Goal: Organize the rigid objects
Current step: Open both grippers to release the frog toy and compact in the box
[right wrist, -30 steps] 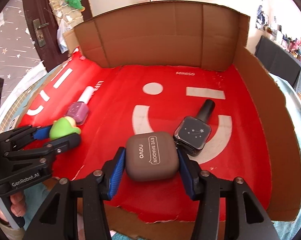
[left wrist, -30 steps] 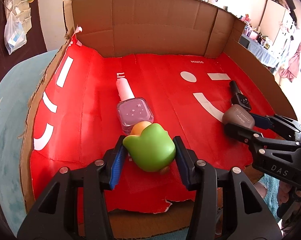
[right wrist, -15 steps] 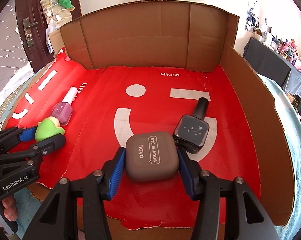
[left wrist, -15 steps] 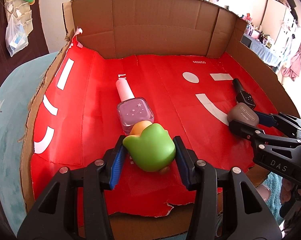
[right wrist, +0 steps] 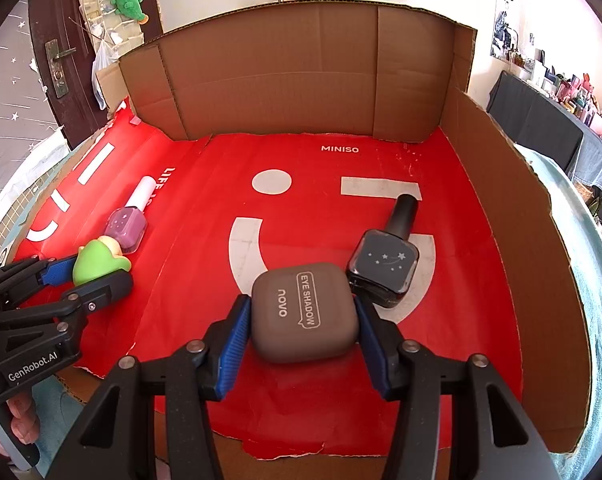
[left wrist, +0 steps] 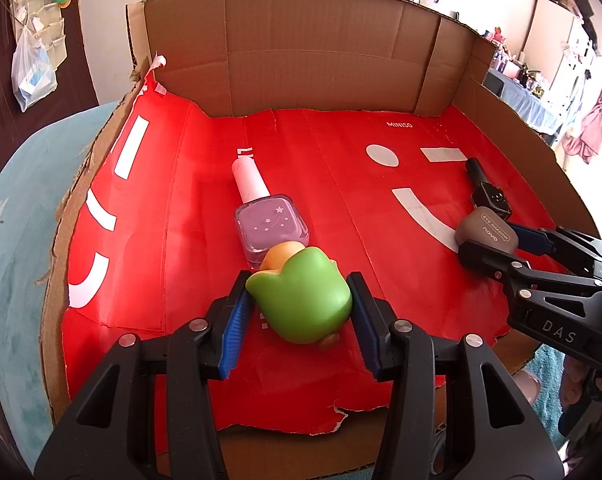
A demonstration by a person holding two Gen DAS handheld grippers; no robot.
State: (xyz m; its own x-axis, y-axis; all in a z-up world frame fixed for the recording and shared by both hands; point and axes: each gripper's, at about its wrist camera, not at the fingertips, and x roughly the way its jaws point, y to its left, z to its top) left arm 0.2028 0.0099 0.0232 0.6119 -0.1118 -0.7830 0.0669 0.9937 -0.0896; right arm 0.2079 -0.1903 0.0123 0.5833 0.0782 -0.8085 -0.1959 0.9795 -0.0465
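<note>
Pinching the green toy (left wrist: 301, 304), left gripper (left wrist: 299, 320) jaws sit just behind the lilac bottle (left wrist: 269, 224); right gripper (right wrist: 303, 332) jaws clamp the eyeshadow case (right wrist: 303, 316).

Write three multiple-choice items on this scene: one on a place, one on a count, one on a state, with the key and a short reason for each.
1. Where does the black nail polish bottle lie?
A. against the eye shadow case
B. beside the green toy
C. outside the cardboard box

2. How many nail polish bottles lie on the red liner?
A. one
B. two
C. four

3. What is the state of the left gripper?
A. wide open over bare liner
C. closed on a bottle cap
B. closed on the green toy

Key: 1 A, the black bottle touches the case held by the right gripper. 2 B, only the black one and the lilac bottle show. 3 B, both pads press the toy's sides.
</note>
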